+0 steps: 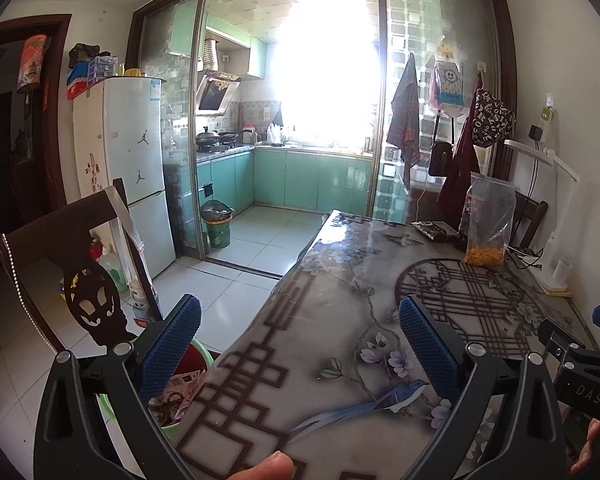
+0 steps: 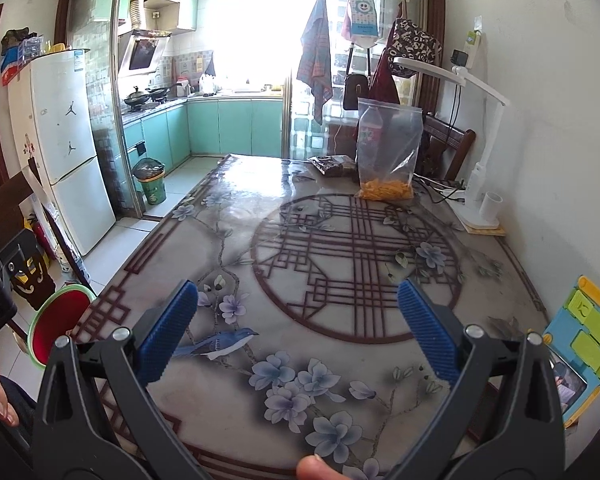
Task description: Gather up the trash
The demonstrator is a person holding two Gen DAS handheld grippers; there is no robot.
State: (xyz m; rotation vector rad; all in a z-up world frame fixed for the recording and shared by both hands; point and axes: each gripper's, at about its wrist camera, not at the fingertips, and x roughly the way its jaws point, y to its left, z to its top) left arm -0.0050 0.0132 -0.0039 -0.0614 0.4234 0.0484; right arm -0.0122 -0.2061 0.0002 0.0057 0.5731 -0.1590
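The table [image 2: 260,184] spreads ahead; the red bin [image 2: 62,322] sits off its edge at nine o'clock, paper inside. The dark wrapper [image 2: 334,166], likely trash, lies at twelve, long axis crosswise, nearer the right gripper [image 2: 298,330]. Both grippers, left [image 1: 300,344] included, gape empty

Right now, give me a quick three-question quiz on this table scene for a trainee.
1. True or false: the left gripper and the right gripper are both open and hold nothing.
2. What lies at the bottom of the clear plastic bag? A) orange snack pieces B) coins C) rice
3. Fill in: the green-rimmed bin stands off the table's ____ edge in the right wrist view.

Key: 1 true; 2 A; 3 left.
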